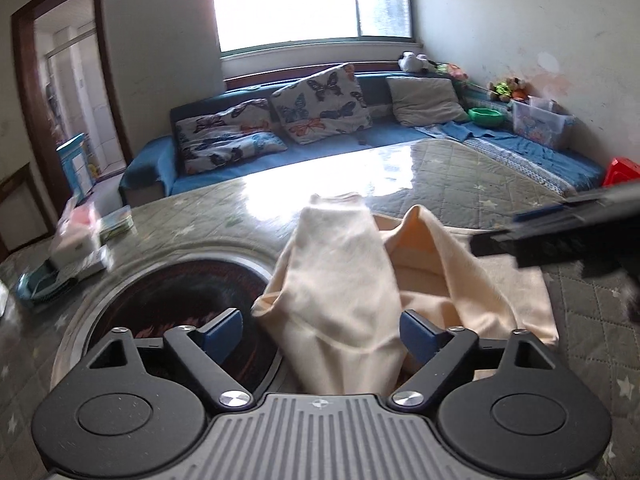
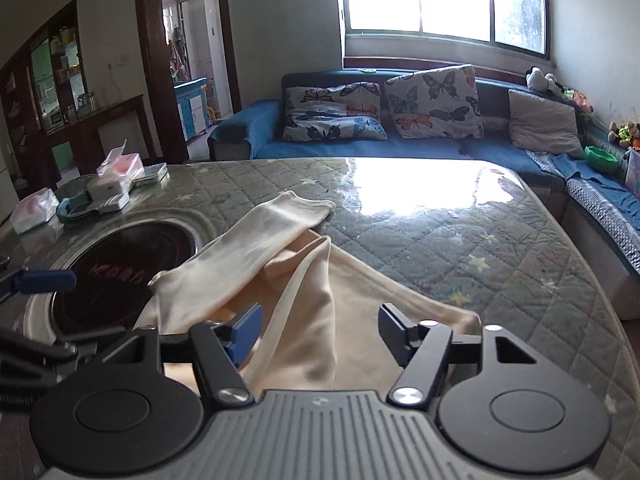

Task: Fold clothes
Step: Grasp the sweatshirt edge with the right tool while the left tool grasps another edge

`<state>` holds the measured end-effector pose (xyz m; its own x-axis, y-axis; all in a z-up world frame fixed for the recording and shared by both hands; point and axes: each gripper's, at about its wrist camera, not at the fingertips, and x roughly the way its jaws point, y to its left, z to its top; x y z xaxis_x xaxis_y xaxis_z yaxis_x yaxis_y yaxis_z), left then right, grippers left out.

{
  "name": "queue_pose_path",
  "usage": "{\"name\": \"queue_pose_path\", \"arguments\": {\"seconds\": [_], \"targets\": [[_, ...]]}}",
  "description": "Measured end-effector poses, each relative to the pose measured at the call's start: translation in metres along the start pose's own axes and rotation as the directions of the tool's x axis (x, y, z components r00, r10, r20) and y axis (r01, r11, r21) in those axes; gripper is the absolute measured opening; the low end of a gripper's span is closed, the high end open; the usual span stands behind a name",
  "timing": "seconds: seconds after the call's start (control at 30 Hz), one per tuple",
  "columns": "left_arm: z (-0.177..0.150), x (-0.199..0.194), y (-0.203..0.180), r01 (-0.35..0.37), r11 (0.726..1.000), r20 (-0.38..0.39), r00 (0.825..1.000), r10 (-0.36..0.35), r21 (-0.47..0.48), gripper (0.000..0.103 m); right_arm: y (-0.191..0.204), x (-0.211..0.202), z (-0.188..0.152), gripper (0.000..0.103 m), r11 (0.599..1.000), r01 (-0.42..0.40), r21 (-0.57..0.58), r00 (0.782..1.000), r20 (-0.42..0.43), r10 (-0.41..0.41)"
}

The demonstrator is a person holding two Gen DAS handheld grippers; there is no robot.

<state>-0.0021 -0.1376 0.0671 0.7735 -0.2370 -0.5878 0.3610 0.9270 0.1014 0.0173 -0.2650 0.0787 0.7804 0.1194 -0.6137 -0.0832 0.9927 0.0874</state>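
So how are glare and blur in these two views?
Left wrist: window blown out, glare patch on the table cover, right gripper and the boxes at left motion-blurred. Right wrist: sharper, same glare on the cover, cream garment evenly lit. Fisheye bending in both.

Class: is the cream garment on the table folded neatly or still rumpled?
Rumpled. The cream garment lies bunched, one sleeve flopped across it, between both open grippers.

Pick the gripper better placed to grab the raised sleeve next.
Left, probably. The left gripper is open with the sleeve running between its fingers; the right gripper faces the garment's body.
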Motion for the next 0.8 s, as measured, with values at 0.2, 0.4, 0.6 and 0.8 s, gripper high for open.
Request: {"name": "queue_pose_path", "arguments": {"seconds": [0.2,0.4,0.6,0.8], "targets": [[0.017,0.029,-0.018,0.055,0.997,-0.005,0.998,-0.055,0.053,0.073,-0.006,0.043,0.026,0.051,1.0,-0.028,-0.005,0.999,-0.042,0.028],[0.022,0.06,-0.026,0.08,0.994,-0.048,0.996,-0.077,0.078,0.062,-0.005,0.078,0.032,0.032,0.998,-0.054,-0.038,0.992,-0.112,0.05],[0.023,0.087,-0.028,0.072,0.993,-0.09,0.994,-0.064,0.095,0.026,-0.007,0.087,0.027,0.007,0.997,-0.051,-0.057,0.991,-0.126,0.043],[0.022,0.084,-0.007,0.037,0.999,-0.08,0.996,-0.035,0.03,0.005,-0.017,0.058,0.023,0.003,0.999,-0.002,-0.048,0.999,-0.053,-0.001]]}}
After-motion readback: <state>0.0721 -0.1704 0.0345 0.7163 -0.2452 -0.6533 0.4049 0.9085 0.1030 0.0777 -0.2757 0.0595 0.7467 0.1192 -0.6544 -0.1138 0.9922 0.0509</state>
